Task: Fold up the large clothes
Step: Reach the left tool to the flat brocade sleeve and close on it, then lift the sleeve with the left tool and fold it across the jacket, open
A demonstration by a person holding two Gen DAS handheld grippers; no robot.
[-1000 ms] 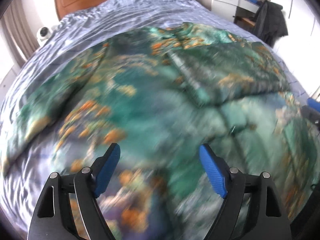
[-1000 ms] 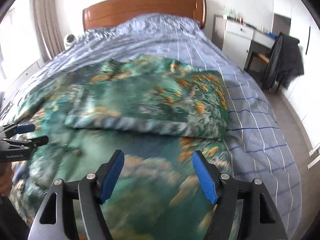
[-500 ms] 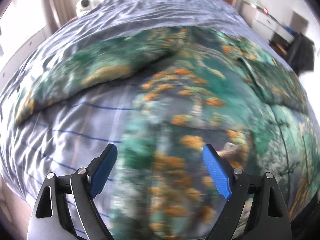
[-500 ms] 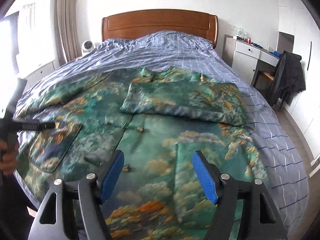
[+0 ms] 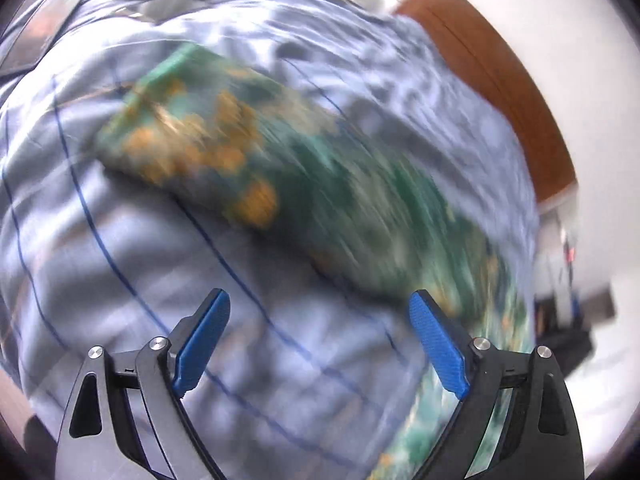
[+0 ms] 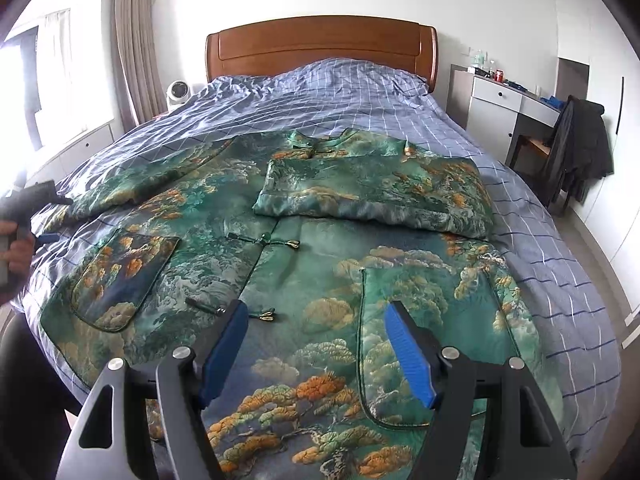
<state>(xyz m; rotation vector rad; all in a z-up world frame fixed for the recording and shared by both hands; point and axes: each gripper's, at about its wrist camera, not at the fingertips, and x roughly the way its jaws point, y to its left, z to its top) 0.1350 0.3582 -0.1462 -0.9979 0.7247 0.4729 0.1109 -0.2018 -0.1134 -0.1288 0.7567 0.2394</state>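
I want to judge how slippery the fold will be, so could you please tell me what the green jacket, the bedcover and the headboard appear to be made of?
Green jacket: probably a satin-like brocade, judging by its soft sheen and woven-looking pine pattern.
Bedcover: likely matte cotton, with fine wrinkles and a printed grid.
Headboard: glossy varnished wood, reddish brown, with light reflecting off it.

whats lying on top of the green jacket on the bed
One sleeve is folded across the green jacket chest, below the collar. It hides the chest fabric and any upper fastenings. The other sleeve lies out on the bedspread.
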